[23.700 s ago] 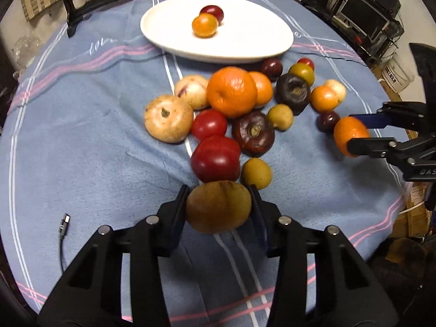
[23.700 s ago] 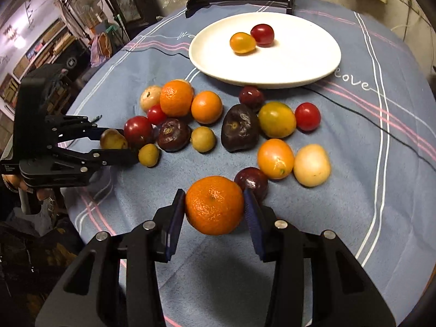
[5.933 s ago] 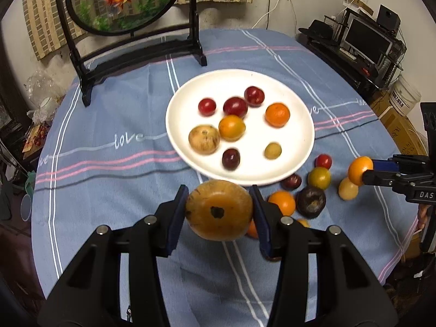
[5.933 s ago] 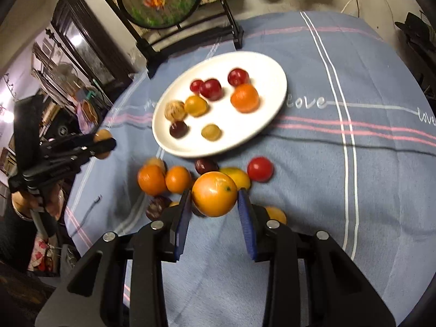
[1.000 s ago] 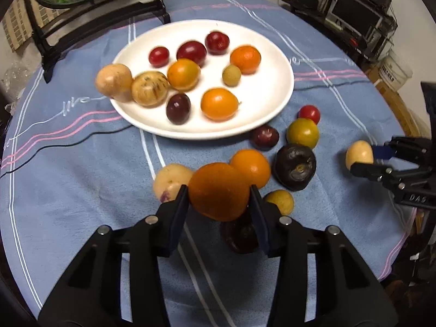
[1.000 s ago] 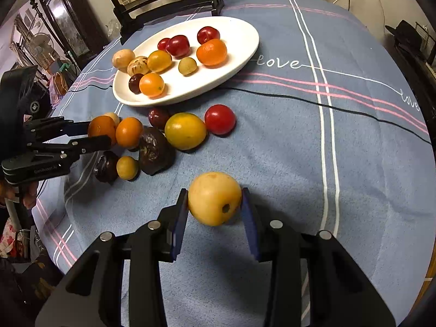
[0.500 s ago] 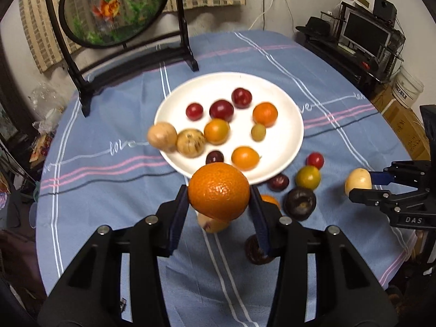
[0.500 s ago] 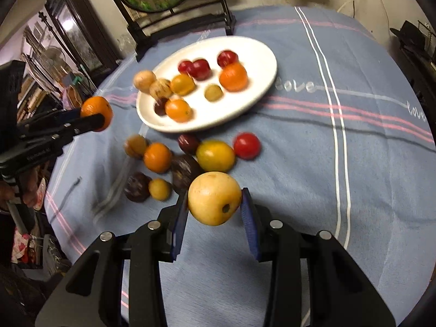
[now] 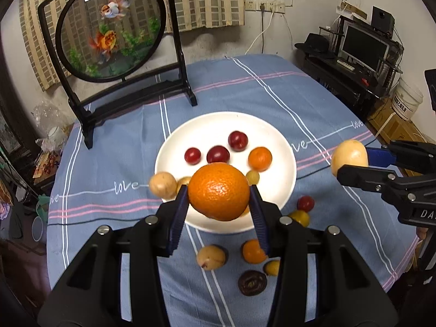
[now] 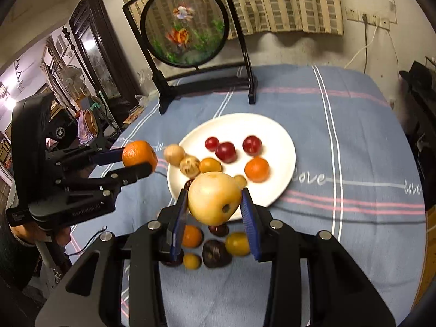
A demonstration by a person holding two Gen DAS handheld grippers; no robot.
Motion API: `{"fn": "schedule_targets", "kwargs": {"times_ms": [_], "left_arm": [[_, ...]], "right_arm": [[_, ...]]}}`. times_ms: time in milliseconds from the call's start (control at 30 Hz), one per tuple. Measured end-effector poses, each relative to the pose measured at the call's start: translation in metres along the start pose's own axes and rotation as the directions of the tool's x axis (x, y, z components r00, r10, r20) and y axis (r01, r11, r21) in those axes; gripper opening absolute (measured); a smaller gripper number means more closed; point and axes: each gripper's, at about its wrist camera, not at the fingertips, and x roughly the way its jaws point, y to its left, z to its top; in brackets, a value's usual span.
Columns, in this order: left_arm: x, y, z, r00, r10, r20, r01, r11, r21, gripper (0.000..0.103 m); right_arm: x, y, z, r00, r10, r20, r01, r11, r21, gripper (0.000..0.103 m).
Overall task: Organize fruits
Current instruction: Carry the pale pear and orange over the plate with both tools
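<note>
Fruits: spread over two places on the blue striped tablecloth (image 9: 114,141), some on the white plate (image 9: 283,147), some loose on the cloth on the near side of it.
White plate: sits mid-table, in front of the round goldfish screen (image 9: 110,31) on its black stand.
On the plate: three dark red plums (image 9: 238,141) in a loose row toward the far side, a small orange (image 9: 260,159) to their right, a little greenish-yellow fruit (image 9: 253,177) just nearer; on the left side a speckled tan fruit (image 10: 189,166) and a yellow-orange one (image 10: 210,165).
At the plate's left rim: a tan round fruit (image 9: 162,185), right at the edge; whether it rests on the rim or on the cloth I cannot tell.
Loose on the cloth: a red tomato-like fruit (image 9: 305,203) and a yellow-green one (image 9: 299,217) by the plate's near right edge; nearer still a pale tan fruit (image 9: 210,257), another orange (image 9: 253,251), a small yellow fruit (image 9: 272,267) and a dark wrinkled purple one (image 9: 252,282).
Left gripper (image 9: 219,201): blue pads clamped on either side of a big orange (image 9: 218,194), held in the air above the plate's near edge.
Right gripper (image 10: 215,204): pads pressed on a pale yellow pear-like fruit (image 10: 214,201), dimple toward the camera, held above the cloth near the plate.
Person: a hand (image 10: 41,231) under the left gripper's handle.
Room: striped curtain (image 9: 207,0) behind the screen, a monitor (image 9: 363,43) on a rack at the right.
</note>
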Motion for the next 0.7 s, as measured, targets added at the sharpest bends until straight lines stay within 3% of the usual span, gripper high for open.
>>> {"fn": "schedule_targets", "kwargs": {"times_ms": [133,467,700], "left_arm": [[0.001,0.008,0.007,1.0,0.015,0.014,-0.015,1.0,-0.004,0.045],[0.001,0.065,0.017,0.997,0.062,0.039,-0.056,0.991,-0.123,0.045],[0.02,0.06,0.02,1.0,0.029,0.008,-0.029,0.995,-0.098,0.045]], "right_arm": [[-0.001,-0.003,0.006,1.0,0.0,0.016,0.0,1.0,0.004,0.038],[0.0,-0.023,0.01,0.999,-0.041,0.022,0.04,0.999,0.032,0.038],[0.01,-0.027,0.012,0.999,-0.043,0.007,0.043,0.999,0.033,0.038]]}}
